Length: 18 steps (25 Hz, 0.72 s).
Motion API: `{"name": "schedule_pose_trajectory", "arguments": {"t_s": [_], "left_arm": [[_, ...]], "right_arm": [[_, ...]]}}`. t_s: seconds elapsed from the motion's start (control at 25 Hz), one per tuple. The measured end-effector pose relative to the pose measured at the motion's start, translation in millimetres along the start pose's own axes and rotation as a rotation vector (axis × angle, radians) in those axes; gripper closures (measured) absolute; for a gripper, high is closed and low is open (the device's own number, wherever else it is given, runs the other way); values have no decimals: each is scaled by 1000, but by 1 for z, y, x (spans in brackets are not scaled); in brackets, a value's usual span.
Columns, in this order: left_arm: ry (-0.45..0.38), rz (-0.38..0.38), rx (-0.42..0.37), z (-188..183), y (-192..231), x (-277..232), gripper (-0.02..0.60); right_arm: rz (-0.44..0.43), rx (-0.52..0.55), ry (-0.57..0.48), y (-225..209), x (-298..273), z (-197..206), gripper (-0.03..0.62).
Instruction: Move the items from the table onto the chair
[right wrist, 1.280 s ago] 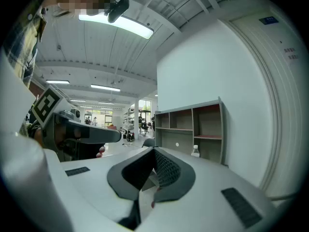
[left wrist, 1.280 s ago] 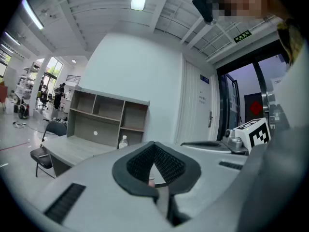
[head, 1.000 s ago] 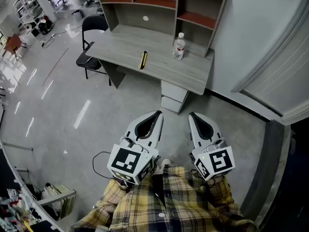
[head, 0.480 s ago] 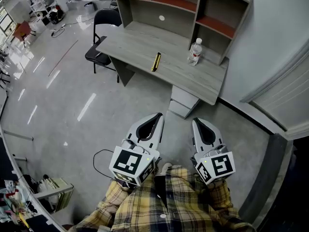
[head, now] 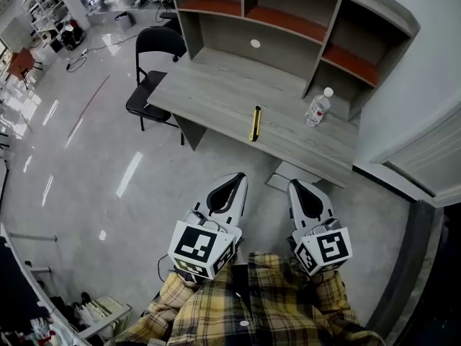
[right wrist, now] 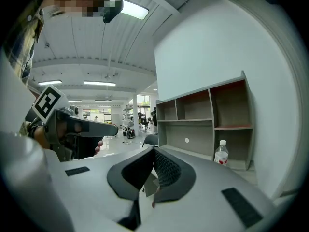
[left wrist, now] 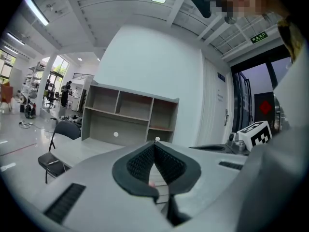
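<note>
A grey wooden table (head: pixel 216 96) with a shelf unit on it stands ahead of me. On it lie a yellow and black utility knife (head: pixel 254 123) near the front edge and a clear water bottle (head: pixel 318 108) with a red label, upright at the right. A black folding chair (head: pixel 150 85) stands at the table's left end. My left gripper (head: pixel 235 178) and right gripper (head: pixel 297 186) are both shut and empty, held side by side over the floor, short of the table. The bottle (right wrist: pixel 221 153) shows in the right gripper view, the chair (left wrist: pixel 55 149) in the left gripper view.
A small drawer unit (head: pixel 290 175) sits under the table. A white wall and a door (head: pixel 425 161) lie to the right. A dark cable (head: pixel 164 265) lies on the glossy floor near my feet. Shelves and clutter (head: pixel 43 27) fill the far left of the room.
I have walked closer to the table: table, knife, bottle and chair have all grown and shifted down and right in the head view. Both grippers stay shut, side by side.
</note>
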<state>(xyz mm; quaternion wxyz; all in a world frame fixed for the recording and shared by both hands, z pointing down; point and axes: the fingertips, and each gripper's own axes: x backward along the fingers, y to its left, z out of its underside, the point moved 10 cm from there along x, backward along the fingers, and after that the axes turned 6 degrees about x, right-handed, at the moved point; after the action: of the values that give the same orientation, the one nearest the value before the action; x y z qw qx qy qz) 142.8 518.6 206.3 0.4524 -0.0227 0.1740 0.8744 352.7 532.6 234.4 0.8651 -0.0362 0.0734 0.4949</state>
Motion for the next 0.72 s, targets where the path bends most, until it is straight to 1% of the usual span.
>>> {"name": "schedule_pose_trajectory", "arguments": {"t_s": [0.12,0.2,0.28,0.4,0.48,0.6,0.72], "left_arm": [[37,43,-34,-18,50,-13,578],[63,64,-61,-23,75,-25,578],[93,91,-71,-27,95,-38,578],[132,136,-54,-30,117,-54,578],[151,152,-41,-29,130,-67,578],[167,165,-34,-30,147,-94,578],[173,176,-44,-36,159,-126,578]], "right_arm": [[70,-23,5,9,-43,-4,577],[110,-31,13,8,-67,-3,577],[150,-48,31,7,-84,-4,577],[200,-66,75,8,-97,-4,577],[226,-68,104,4,-106,-2,577],[255,-81,128,-12,-126,4,577],[277,-84,132,-36,-147,7,577]]}}
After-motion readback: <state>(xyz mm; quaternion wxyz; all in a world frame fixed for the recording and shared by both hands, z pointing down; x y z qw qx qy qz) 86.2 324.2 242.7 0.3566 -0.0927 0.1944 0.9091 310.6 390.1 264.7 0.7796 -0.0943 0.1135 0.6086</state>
